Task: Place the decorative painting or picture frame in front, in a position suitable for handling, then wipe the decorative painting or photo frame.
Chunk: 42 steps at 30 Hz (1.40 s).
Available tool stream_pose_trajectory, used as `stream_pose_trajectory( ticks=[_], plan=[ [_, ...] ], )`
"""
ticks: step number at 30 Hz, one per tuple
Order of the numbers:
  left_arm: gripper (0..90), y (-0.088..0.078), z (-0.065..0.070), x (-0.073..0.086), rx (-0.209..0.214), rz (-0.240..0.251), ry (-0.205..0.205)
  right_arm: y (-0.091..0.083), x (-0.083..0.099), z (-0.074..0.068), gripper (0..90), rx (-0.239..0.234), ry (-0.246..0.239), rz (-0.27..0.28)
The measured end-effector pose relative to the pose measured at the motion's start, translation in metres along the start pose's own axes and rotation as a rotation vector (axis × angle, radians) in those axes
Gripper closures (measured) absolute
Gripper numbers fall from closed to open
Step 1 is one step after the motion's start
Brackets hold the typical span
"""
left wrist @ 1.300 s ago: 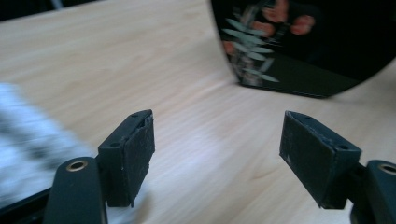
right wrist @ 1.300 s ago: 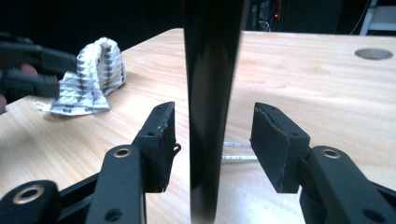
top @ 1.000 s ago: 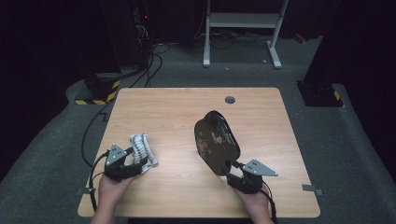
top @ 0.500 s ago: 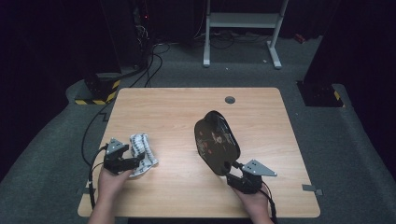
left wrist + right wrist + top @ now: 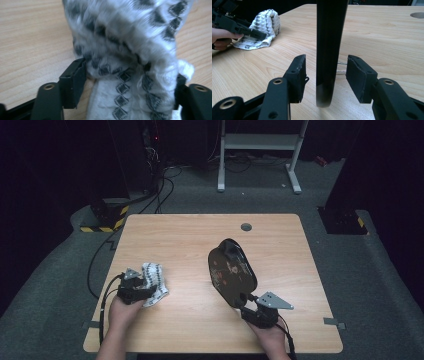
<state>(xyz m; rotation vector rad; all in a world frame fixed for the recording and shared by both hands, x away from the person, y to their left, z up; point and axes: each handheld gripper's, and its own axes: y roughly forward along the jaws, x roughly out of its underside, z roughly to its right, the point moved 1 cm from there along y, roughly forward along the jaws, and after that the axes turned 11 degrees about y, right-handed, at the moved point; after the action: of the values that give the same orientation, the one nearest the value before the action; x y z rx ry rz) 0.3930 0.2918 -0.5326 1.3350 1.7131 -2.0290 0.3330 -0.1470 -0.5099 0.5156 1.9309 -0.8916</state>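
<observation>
— On the tabletop point(image 5: 190, 320), near its left front edge, what did the left gripper point(image 5: 136, 289) have?

— A crumpled white cloth point(image 5: 154, 278) with a dark diamond pattern; it lay on the wood just in front of the person's left hand point(image 5: 120, 312); the left gripper view showed the cloth point(image 5: 130, 57) bunched between the two black jaws, which had just been closing on it; the fabric touched both pads, though I could not tell how firmly it was pinched.

— And the other side?

— The right gripper point(image 5: 250, 309) sat near the front right of the tabletop, with the right hand point(image 5: 272, 337) behind it; a dark oval pan-like thing point(image 5: 231, 272) stood tilted up on edge, its reddish-speckled face turned toward the cloth; its lower end met the gripper.

— Pinched, then?

— Not by the look of it; in the right gripper view the black edge point(image 5: 329, 50) of that dark thing rose upright between the jaws, with a clear gap at either pad; the jaws stood spread around it, touching neither side; farther off in that view lay the cloth point(image 5: 263, 27) with the left gripper point(image 5: 249, 31) at it.

— How far apart were the two things?

— Well apart; bare wood lay between them.
</observation>
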Motion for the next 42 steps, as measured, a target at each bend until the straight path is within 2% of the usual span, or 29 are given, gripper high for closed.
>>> stream_pose_trajectory(
  ticks=[8, 9, 11, 13, 16, 20, 25, 29, 31, 34, 37, 42],
  plan=[
    [54.3, -0.002, 0.008, -0.001, 0.013, 0.006, 0.044, -0.001, -0.001, 0.002, 50.8, 0.002, 0.003, 0.007],
    [58.7, -0.003, 0.009, -0.001, 0.024, 0.009, 0.044, -0.002, -0.001, 0.002, 50.8, 0.002, 0.005, 0.008],
    [63.0, -0.004, 0.012, -0.002, 0.052, 0.023, 0.044, -0.002, -0.001, 0.002, 50.8, 0.003, 0.007, 0.01],
    [65.9, -0.006, 0.017, -0.001, 0.041, 0.042, 0.071, -0.003, -0.001, 0.003, 50.8, 0.002, 0.006, 0.014],
    [70.1, -0.012, 0.027, -0.002, 0.057, 0.083, 0.096, -0.004, -0.002, 0.003, 50.9, 0.003, 0.005, 0.021],
    [71.3, -0.018, 0.038, -0.003, 0.087, 0.13, 0.112, -0.005, -0.003, 0.004, 50.9, 0.005, 0.005, 0.035],
    [72.3, -0.023, 0.048, -0.004, 0.149, 0.18, 0.085, -0.006, -0.005, 0.005, 51.0, 0.002, 0.009, 0.047],
    [73.7, -0.029, 0.059, -0.008, 0.147, 0.222, 0.102, -0.007, -0.005, 0.005, 52.2, -0.002, 0.003, 0.055],
    [73.7, -0.031, 0.062, -0.011, 0.171, 0.242, 0.098, -0.007, -0.006, 0.004, 51.6, -0.001, -0.001, 0.06],
    [73.7, -0.03, 0.065, -0.013, 0.185, 0.245, 0.099, -0.008, -0.006, 0.004, 50.4, -0.01, -0.005, 0.059],
    [73.7, -0.03, 0.065, -0.014, 0.2, 0.259, 0.082, -0.009, -0.006, 0.003, 49.0, -0.012, -0.008, 0.059],
    [73.6, -0.034, 0.07, -0.013, 0.182, 0.291, 0.091, -0.009, -0.009, 0.004, 47.8, -0.006, -0.006, 0.068]
  ],
)
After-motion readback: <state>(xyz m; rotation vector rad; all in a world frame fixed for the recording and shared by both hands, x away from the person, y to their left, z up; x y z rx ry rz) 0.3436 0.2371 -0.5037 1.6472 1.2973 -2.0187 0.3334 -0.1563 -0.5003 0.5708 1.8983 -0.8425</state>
